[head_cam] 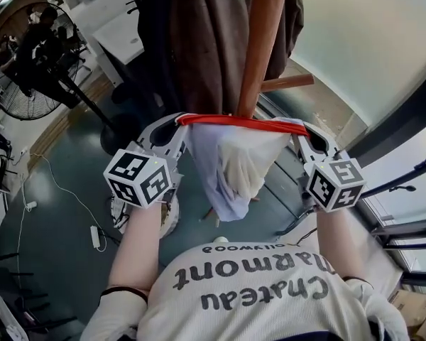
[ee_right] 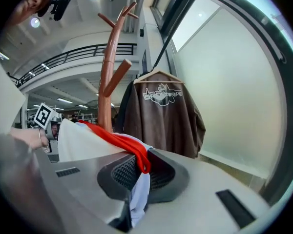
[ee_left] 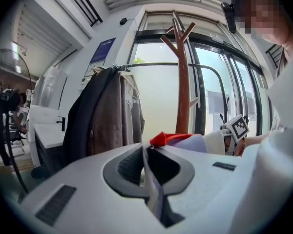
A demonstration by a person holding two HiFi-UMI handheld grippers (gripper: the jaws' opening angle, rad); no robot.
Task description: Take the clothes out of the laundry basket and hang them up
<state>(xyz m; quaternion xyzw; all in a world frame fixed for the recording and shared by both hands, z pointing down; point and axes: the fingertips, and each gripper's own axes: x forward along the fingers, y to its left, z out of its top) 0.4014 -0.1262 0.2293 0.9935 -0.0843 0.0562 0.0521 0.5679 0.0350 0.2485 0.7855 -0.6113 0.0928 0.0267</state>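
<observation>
The floor (head_cam: 57,219) is dark grey-green and smooth; a white power strip (head_cam: 96,236) lies on it at the left, with a thin white cable (head_cam: 60,187) trailing across the floor near it; the round black base (head_cam: 118,135) of a standing fan (head_cam: 28,69) rests further back; a white table (head_cam: 124,38) stands beyond; the brown wooden coat stand (head_cam: 259,55) rises from the floor; a brown garment (head_cam: 202,41) hangs just beside its pole.

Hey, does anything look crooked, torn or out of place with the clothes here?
Nothing stands out. The white garment is held by its red edge, pinched in the left gripper and the right gripper, the rest drooping in a bunch below. The brown jacket hangs evenly on its hanger.
</observation>
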